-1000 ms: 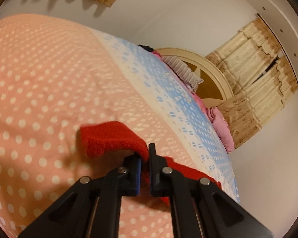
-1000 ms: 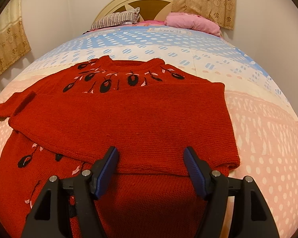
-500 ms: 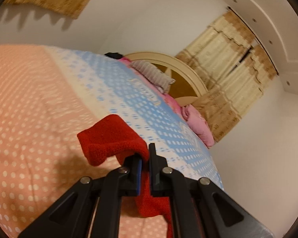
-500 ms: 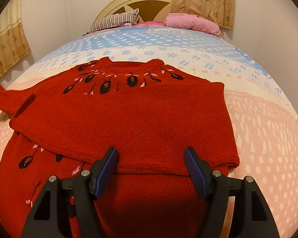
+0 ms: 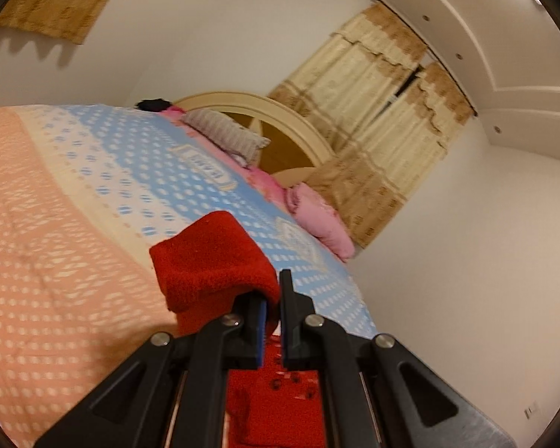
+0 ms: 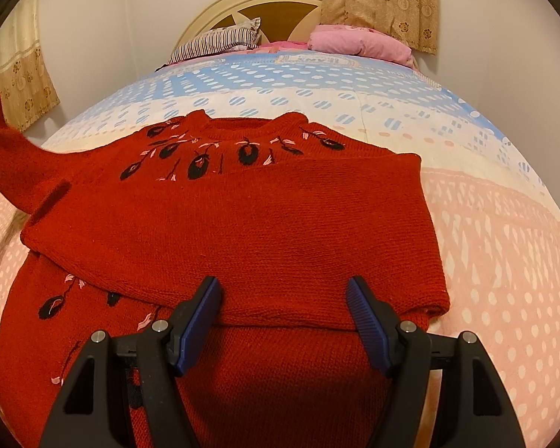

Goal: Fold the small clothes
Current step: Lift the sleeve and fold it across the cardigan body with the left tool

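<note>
Our left gripper [image 5: 274,308], clamped on the sleeve cuff [image 5: 212,257], holds it left of the sweater [image 6: 242,224]; our right gripper [image 6: 283,310] hangs spread over the hem.

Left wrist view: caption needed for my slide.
Left gripper shut on the red sleeve, raised above the bed.

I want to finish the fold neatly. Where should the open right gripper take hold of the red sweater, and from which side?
Probably the bottom hem of the folded-over layer, approached from the near side. That thick straight edge lies just beyond the open right gripper on the red sweater, so one finger could slide under it.
</note>
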The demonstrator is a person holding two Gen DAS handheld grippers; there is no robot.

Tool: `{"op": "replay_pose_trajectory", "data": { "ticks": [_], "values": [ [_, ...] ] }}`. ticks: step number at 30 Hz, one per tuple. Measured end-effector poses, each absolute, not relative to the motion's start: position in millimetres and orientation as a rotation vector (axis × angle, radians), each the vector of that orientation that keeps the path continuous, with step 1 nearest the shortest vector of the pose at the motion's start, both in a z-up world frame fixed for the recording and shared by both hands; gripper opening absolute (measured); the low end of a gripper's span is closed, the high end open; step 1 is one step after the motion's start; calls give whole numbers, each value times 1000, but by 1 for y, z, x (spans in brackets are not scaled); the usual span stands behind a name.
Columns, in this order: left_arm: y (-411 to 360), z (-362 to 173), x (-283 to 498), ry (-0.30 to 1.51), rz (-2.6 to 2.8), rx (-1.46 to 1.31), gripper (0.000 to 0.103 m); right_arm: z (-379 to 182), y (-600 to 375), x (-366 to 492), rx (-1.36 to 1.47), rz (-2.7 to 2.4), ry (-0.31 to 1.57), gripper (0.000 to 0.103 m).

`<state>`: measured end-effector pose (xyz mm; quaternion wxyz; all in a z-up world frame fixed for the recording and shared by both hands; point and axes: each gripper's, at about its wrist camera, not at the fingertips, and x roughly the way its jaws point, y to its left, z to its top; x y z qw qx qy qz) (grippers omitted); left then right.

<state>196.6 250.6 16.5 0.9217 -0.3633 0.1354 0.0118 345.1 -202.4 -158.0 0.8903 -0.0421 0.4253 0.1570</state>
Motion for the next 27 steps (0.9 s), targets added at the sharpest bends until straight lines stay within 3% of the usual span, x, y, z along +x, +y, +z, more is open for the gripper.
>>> {"op": "replay_pose_trajectory", "data": {
  "ticks": [14,27],
  "values": [
    [180,45,238,295,-117,-702,5,-114,-243,301,37,398,760,75],
    [66,28,287,376,-220,-587,5,-136,-307,281,223,341,732,76]
  ]
}}
